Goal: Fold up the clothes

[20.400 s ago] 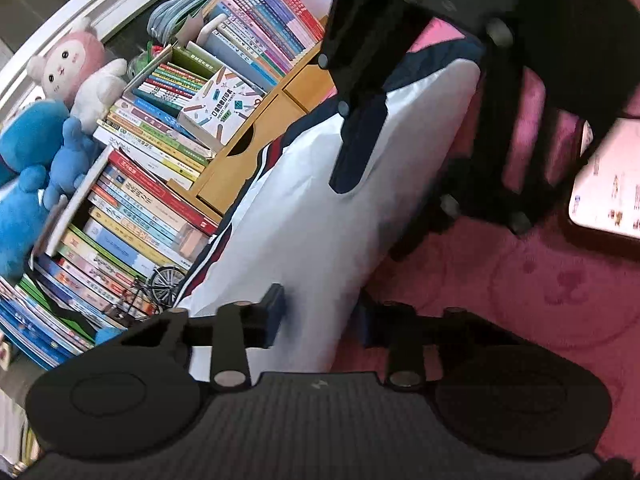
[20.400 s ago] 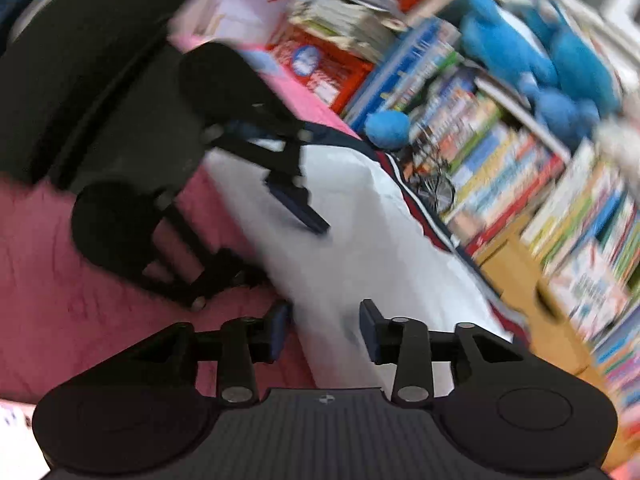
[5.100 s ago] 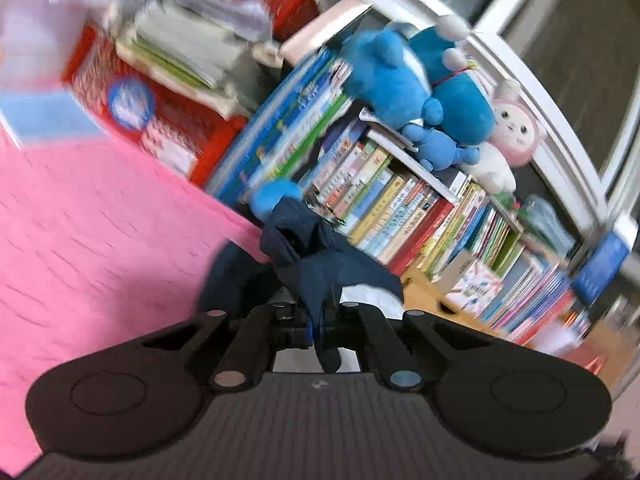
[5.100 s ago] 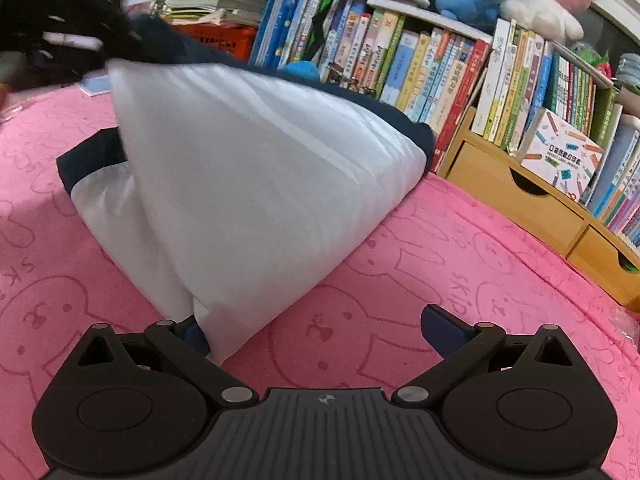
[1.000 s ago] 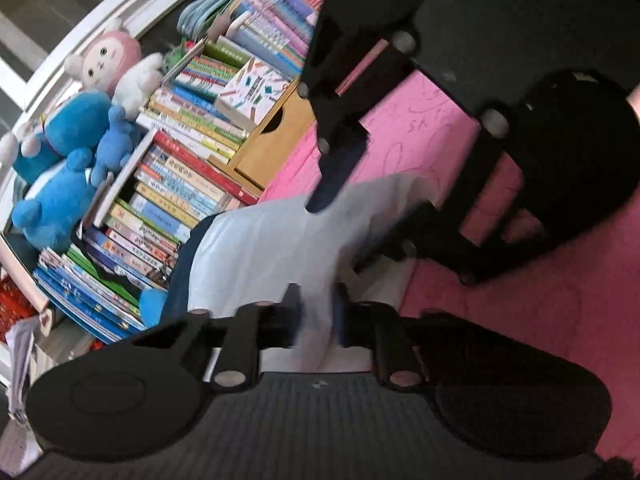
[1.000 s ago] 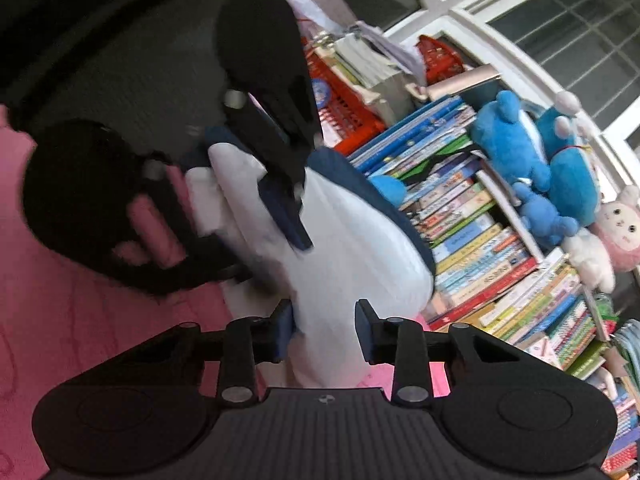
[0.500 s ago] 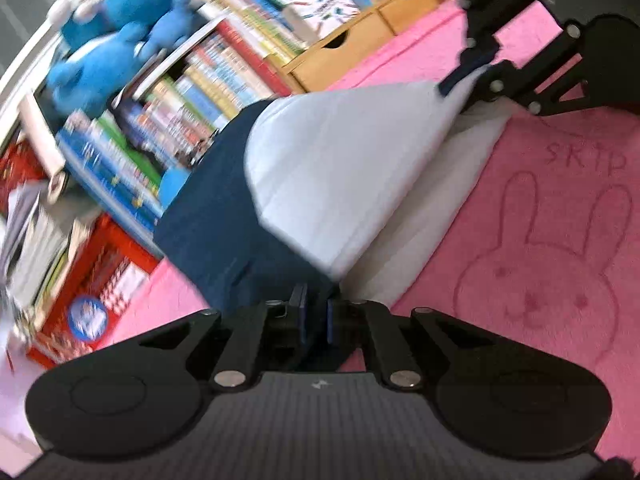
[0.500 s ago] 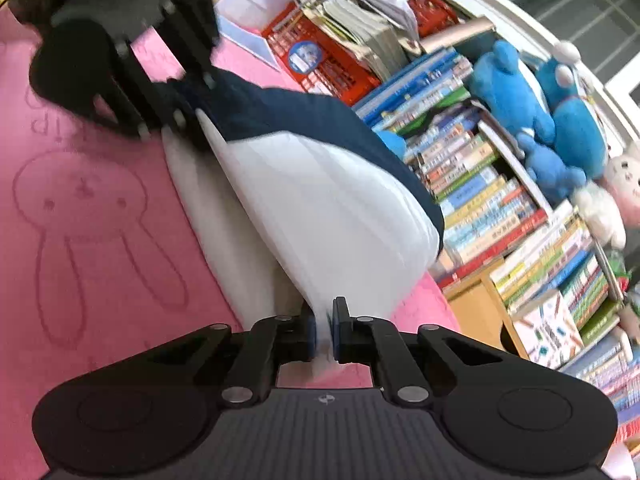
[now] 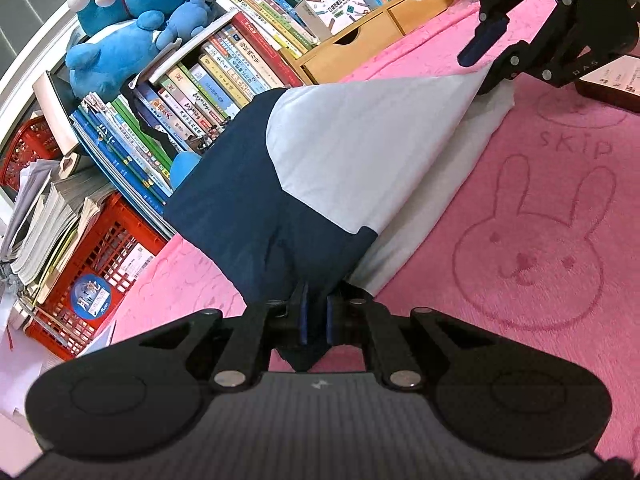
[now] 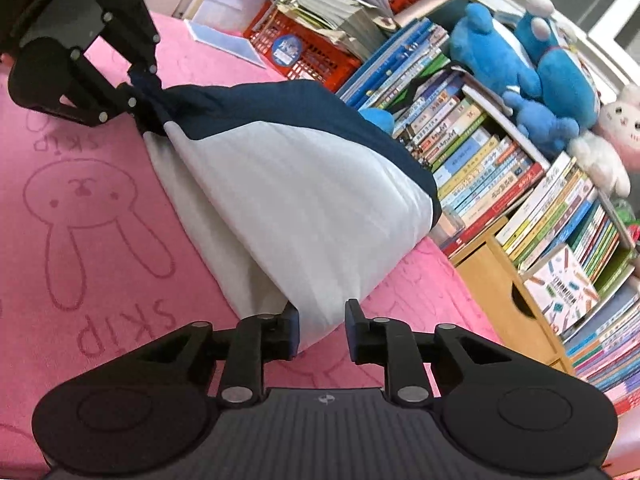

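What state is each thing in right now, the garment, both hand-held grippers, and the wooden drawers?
Garment: partly folded, upper layer lifted off the pink blanket.
Left hand-held gripper: shut on the garment's navy end.
Right hand-held gripper: jaws opening, white corner between them, not pinched.
Wooden drawers: both closed.

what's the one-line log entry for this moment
step: folding | left tool: shut on shirt navy corner | right tool: opening, white corner between jaws | surface: pink mat
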